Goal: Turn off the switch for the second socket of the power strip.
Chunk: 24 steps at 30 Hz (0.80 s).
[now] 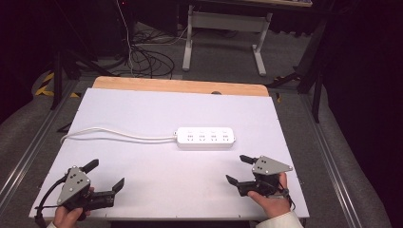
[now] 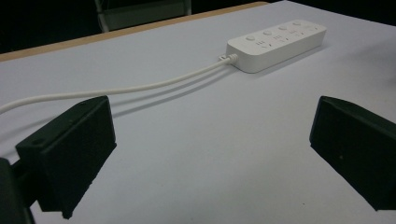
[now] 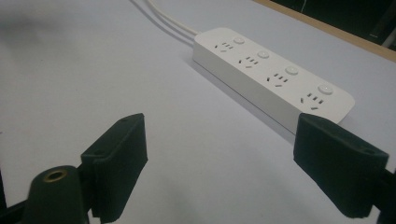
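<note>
we open on the white table top [image 1: 157, 102], a wide pale sheet with a strip of bare wood along its far edge [image 1: 180, 85]. out in the middle, a little right of centre, lies the white power strip [image 1: 206, 137], flat on the sheet, four sockets and four round buttons facing up, long side running across the table. its white cord [image 1: 114, 134] leaves the left end and curves away to the table's left edge. down at the near left corner sits the left gripper [image 1: 106, 175], held low in the person's left hand [image 1: 69, 216], jaws spread wide, nothing between them, aimed toward the strip and well short of it. over at the near right, the right gripper [image 1: 238, 168] in the right hand [image 1: 271, 202], jaws also standing wide apart and empty, closer to the strip's right end but not touching; in the right gripper view the strip [image 3: 273, 79] sits just beyond the jaw tips, bare table between them.
</note>
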Motion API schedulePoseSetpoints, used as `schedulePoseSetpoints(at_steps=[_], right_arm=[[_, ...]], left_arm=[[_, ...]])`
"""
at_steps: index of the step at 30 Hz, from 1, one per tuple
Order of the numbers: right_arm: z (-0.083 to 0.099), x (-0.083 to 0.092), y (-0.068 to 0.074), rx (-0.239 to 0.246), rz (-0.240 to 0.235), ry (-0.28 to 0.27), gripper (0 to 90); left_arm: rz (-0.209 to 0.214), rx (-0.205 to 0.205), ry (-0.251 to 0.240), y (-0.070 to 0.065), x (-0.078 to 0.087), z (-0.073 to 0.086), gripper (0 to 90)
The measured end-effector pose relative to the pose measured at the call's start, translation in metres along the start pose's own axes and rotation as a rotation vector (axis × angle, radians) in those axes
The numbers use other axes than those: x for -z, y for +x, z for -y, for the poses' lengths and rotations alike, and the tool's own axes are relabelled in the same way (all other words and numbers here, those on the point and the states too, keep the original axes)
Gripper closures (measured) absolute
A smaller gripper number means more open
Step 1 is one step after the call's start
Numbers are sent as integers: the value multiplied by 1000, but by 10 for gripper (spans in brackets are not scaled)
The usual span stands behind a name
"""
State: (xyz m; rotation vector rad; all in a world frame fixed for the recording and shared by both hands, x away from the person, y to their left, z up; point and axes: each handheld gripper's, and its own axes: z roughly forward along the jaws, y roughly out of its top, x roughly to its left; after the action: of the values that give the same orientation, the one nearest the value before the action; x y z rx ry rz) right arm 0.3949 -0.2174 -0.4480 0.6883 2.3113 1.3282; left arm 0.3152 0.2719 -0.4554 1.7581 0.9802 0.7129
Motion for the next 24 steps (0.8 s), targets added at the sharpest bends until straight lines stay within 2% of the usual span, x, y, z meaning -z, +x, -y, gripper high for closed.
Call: schedulePoseSetpoints(at_steps=[10, 15, 17, 19, 24], right_arm=[[-1, 0, 0, 2, -3, -3, 188], [-1, 0, 0, 1, -3, -2, 194], [-1, 0, 0, -1, -4, 3, 201], [-2, 0, 1, 3, -11, 1, 212], [-4, 0, 1, 3, -16, 3, 217]], left_arm=[[-17, -15, 4, -1, 0, -1, 12], [-12, -9, 1, -1, 1, -1, 11], [-14, -24, 9, -1, 1, -2, 8], [-4, -26, 17, -2, 0, -2, 16], [-10, -28, 19, -2, -1, -3, 25]])
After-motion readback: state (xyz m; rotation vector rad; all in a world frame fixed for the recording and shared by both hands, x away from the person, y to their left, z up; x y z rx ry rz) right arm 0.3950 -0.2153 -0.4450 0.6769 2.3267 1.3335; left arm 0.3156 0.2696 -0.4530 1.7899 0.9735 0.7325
